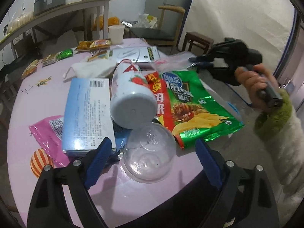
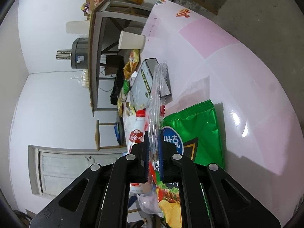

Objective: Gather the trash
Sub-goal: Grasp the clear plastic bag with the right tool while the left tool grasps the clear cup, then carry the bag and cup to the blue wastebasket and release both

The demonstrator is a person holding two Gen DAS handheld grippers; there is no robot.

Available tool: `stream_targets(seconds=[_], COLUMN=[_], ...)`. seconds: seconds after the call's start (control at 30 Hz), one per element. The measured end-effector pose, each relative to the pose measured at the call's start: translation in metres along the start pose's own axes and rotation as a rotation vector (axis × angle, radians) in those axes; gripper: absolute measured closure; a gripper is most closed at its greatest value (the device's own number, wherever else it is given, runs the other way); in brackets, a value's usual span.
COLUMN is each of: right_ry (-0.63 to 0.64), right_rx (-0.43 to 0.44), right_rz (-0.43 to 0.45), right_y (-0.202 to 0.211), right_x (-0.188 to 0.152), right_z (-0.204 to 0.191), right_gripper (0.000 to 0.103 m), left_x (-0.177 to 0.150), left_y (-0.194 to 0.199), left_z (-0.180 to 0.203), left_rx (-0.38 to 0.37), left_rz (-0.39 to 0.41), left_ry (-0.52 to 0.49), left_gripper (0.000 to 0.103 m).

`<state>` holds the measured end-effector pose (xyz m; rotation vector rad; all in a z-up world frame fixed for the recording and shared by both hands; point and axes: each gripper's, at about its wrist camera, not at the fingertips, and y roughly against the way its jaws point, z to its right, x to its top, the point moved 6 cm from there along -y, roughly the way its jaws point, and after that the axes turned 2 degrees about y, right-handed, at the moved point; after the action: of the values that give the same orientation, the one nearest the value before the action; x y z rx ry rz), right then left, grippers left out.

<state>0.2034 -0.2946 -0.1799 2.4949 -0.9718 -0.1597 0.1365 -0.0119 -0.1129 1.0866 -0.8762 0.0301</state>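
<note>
Here, view by view, with the green chip bag as landmark.

Left wrist, left gripper (image 1: 152, 152): blue fingers (image 1: 97, 161) spread wide apart, holding nothing, either side of a clear plastic dome lid (image 1: 150, 153) on the pink tablecloth (image 1: 38, 102).
Left wrist, green chip bag (image 1: 197, 102): lies flat, long axis running away from the camera, just beyond the lid.
Left wrist, only here: white strawberry-print bottle (image 1: 131, 96) on its side against the bag's left edge, base toward the camera; a blue box (image 1: 87, 114) left of that; the right gripper (image 1: 199, 61) past the bag's far end, in the person's hand (image 1: 254, 87).

Right wrist, right gripper (image 2: 153, 152): fingers closed tight on a clear plastic wrapper (image 2: 156, 98).
Right wrist, clear plastic wrapper: over the chip bag's (image 2: 197, 131) edge, long axis pointing straight ahead from the fingers, serrated end farthest.
Right wrist, only here: a paper cup (image 2: 131, 40) well beyond the bag.
</note>
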Motion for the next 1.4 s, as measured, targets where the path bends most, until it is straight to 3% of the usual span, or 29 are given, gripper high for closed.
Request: stream_targets(seconds=[0.13,0.33,0.5,0.87,1.4], right_ry=[0.007,0.006,0.002,0.021,0.09], right_rx=[0.011,0.029,0.037,0.041,0.082], right_rz=[0.004,-0.002,-0.004,-0.001,0.044], right_y=[0.006,0.009,0.007,0.013,0.052], right_x=[-0.003,-0.007,-0.007,-0.013,-0.032], right_z=[0.001,0.004,0.003,-0.004,-0.026], right_gripper=[0.097,0.097,0.097,0.097,0.097], left_x=[0.001,0.0,-0.003,0.0,0.011], left_y=[-0.009,-0.016,-0.019,-0.009,0.064], left_z=[-0.005,-0.006,-0.005,-0.004,0.012], left_rx=[-0.006,-0.004,0.006,0.0,0.044], left_rz=[-0.005,-0.02,-0.027,0.018,0.179], left_ry=[0.033,0.055,0.044,0.034,0.005], left_gripper=[0.016,0.025,0.041,0.042,0.043])
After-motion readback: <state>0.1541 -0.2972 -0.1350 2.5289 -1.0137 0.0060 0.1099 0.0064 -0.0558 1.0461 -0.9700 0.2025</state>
